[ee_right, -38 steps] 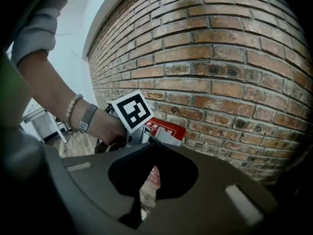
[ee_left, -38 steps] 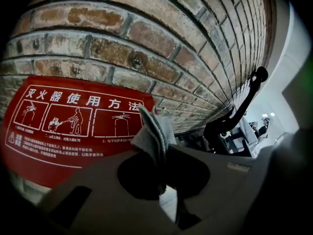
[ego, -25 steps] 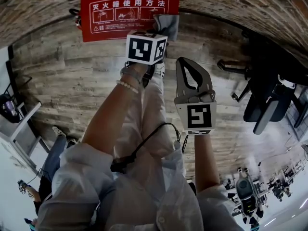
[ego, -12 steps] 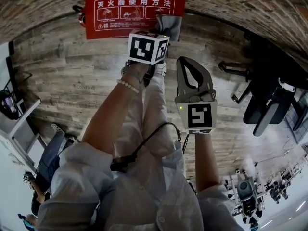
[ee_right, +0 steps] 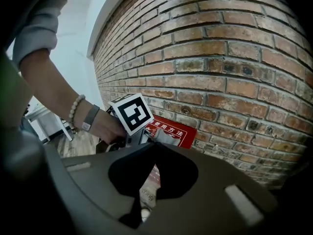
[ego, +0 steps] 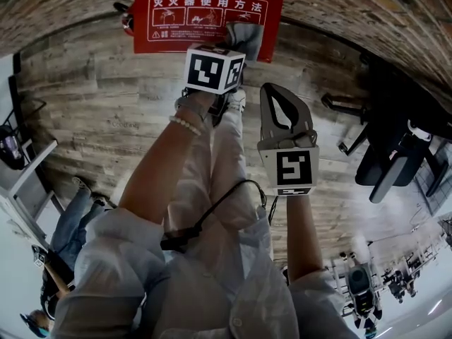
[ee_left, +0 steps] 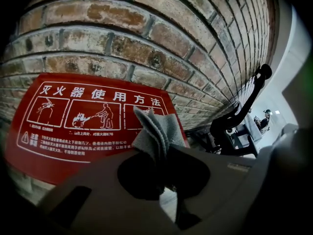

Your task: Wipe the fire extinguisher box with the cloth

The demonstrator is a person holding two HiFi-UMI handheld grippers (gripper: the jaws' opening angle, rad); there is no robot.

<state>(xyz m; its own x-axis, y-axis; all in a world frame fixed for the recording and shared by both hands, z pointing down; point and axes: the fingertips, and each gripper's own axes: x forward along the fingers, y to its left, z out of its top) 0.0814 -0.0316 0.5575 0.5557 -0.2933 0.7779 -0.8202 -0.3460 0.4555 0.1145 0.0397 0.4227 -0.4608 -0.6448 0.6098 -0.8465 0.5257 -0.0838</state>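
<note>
The head view looks steeply down past both arms onto the wooden floor (ego: 106,111), with the fire extinguisher box (ego: 205,16) at its top edge. The left gripper view, behind the left tongs (ee_left: 157,148), faces that box and the brick wall (ee_left: 146,38) from close by. The right gripper view, behind the right tongs (ee_right: 155,147), sees the same box from farther back.

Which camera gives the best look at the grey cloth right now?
The left gripper view: the cloth sits large and central, pinched in the left gripper, in front of the red fire extinguisher box. The head view shows only a part beyond the marker cube; the right gripper view shows it small and distant.
</note>
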